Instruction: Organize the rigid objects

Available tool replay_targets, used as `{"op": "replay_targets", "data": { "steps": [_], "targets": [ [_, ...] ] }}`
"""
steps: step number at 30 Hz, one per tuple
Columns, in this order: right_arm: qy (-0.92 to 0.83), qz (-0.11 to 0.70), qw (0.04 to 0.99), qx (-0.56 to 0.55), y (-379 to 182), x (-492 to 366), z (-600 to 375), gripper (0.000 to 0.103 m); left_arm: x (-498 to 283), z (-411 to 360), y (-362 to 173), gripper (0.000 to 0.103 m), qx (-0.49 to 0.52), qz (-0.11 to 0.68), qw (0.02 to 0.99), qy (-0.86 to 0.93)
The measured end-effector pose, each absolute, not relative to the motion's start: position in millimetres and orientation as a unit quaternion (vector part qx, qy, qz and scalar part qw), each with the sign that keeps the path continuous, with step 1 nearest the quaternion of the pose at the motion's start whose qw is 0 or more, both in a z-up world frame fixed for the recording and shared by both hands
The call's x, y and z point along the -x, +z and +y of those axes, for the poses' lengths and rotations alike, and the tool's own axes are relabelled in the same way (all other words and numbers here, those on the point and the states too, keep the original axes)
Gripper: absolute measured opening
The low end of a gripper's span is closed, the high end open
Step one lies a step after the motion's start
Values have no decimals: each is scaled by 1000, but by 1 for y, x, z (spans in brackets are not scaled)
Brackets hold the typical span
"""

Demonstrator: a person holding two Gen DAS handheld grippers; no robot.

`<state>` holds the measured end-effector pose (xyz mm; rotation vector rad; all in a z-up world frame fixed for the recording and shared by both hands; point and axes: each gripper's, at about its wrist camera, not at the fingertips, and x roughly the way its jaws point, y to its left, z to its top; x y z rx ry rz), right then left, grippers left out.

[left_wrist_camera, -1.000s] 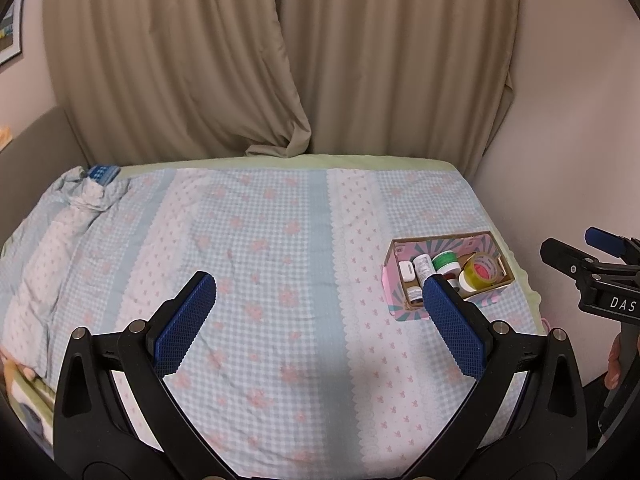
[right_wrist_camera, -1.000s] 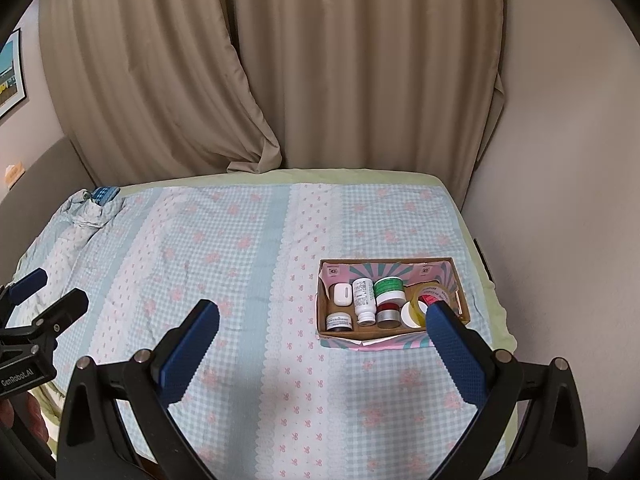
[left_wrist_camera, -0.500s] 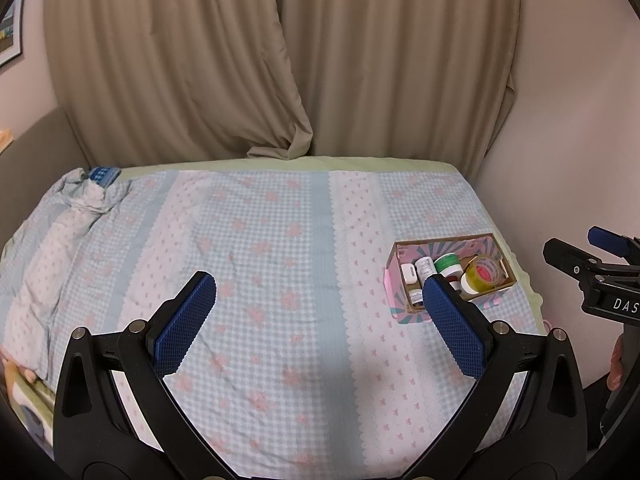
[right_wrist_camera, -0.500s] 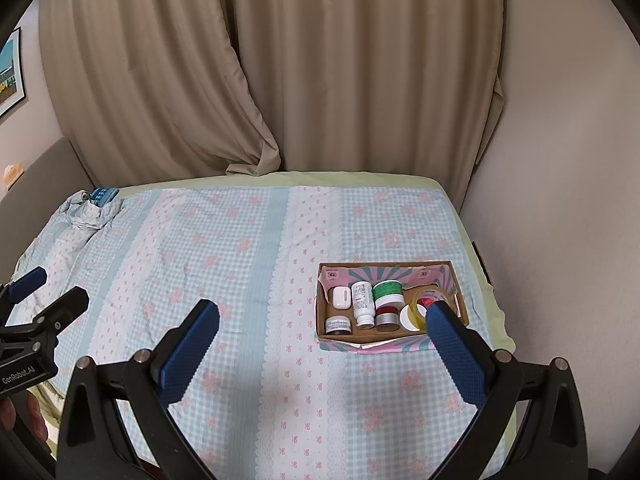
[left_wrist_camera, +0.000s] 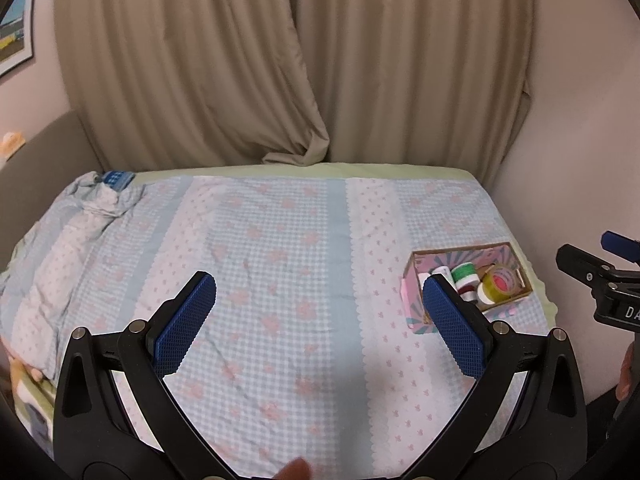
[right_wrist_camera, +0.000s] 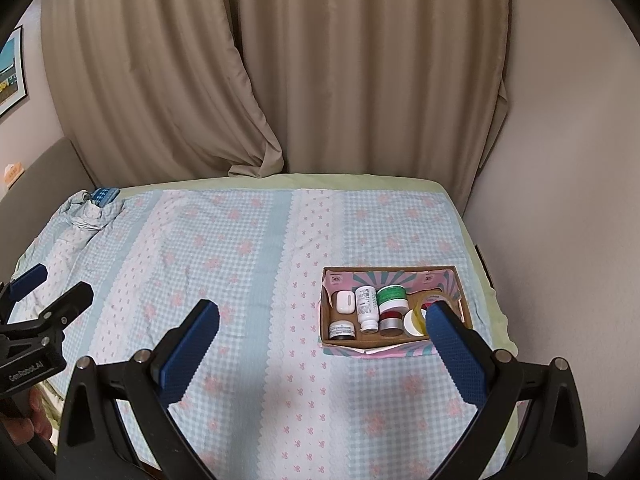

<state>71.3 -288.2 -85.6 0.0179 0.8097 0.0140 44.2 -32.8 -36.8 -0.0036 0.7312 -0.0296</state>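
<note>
On the checked bedspread point(right_wrist_camera: 240, 248), one cardboard box point(right_wrist_camera: 394, 272) at 3 o'clock holds seven small containers. Left gripper point(left_wrist_camera: 320, 296) and right gripper point(right_wrist_camera: 322, 322) both gape wide, holding nothing.

One cardboard box point(right_wrist_camera: 394, 273) sits on one bed point(right_wrist_camera: 240, 248). It holds one white bottle point(right_wrist_camera: 366, 307), one white case point(right_wrist_camera: 344, 302), three jars point(right_wrist_camera: 393, 298) and two tape rolls point(right_wrist_camera: 416, 320). Two curtains point(right_wrist_camera: 360, 68) hang behind.

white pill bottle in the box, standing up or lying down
Lying down: the white pill bottle rests on its side in the cardboard box, cap toward the camera.
</note>
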Motion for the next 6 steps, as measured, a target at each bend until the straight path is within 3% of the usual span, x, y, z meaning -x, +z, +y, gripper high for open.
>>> {"op": "replay_targets", "data": {
  "steps": [6],
  "targets": [
    [7, 398, 918, -8, -91, -82, -282, 103, -55, -32, -45, 103, -3, 358, 933, -21]
  ]
}}
